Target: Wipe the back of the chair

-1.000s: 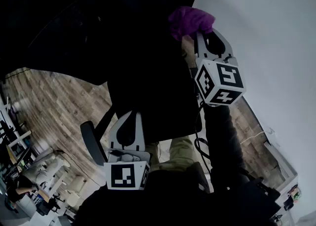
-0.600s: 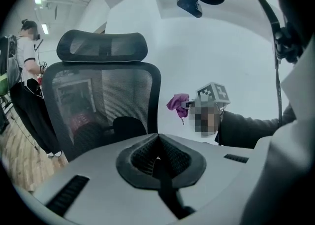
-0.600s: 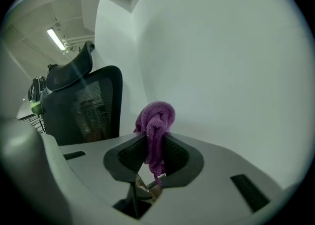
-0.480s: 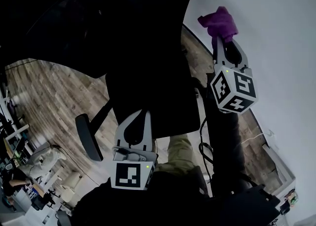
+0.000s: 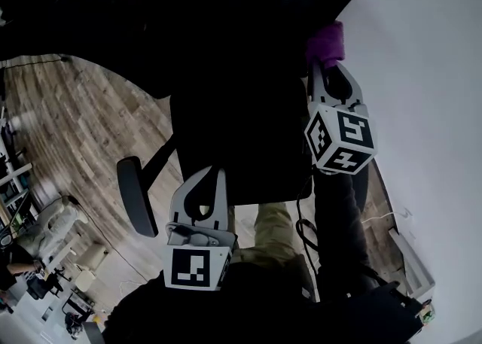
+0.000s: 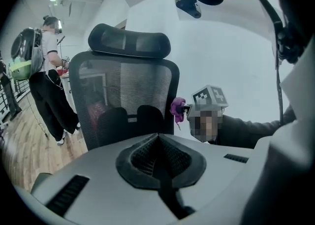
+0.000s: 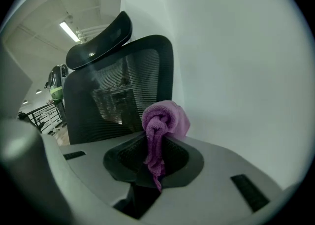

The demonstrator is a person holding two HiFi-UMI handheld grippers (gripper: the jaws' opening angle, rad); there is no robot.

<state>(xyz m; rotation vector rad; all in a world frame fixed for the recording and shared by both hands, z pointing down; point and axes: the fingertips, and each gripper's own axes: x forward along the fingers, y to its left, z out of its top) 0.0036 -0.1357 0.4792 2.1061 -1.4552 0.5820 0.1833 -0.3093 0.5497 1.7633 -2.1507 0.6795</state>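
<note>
The right gripper (image 5: 327, 65) pinched the cloth (image 7: 164, 119), the left gripper (image 6: 158, 139) held its jaws pressed together, and drag on the chair (image 7: 118, 87) mesh could pull the cloth free.

A plain white wall (image 5: 429, 49) is seen at right. Grey-brown wood-plank floor (image 5: 75, 124) is laid below. A long ceiling strip light (image 7: 69, 31) is lit.

Head view looks steeply down; both gripper views face the chair (image 6: 123, 91) closely

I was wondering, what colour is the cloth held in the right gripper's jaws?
Purple; the cloth shows best in the right gripper view.
</note>
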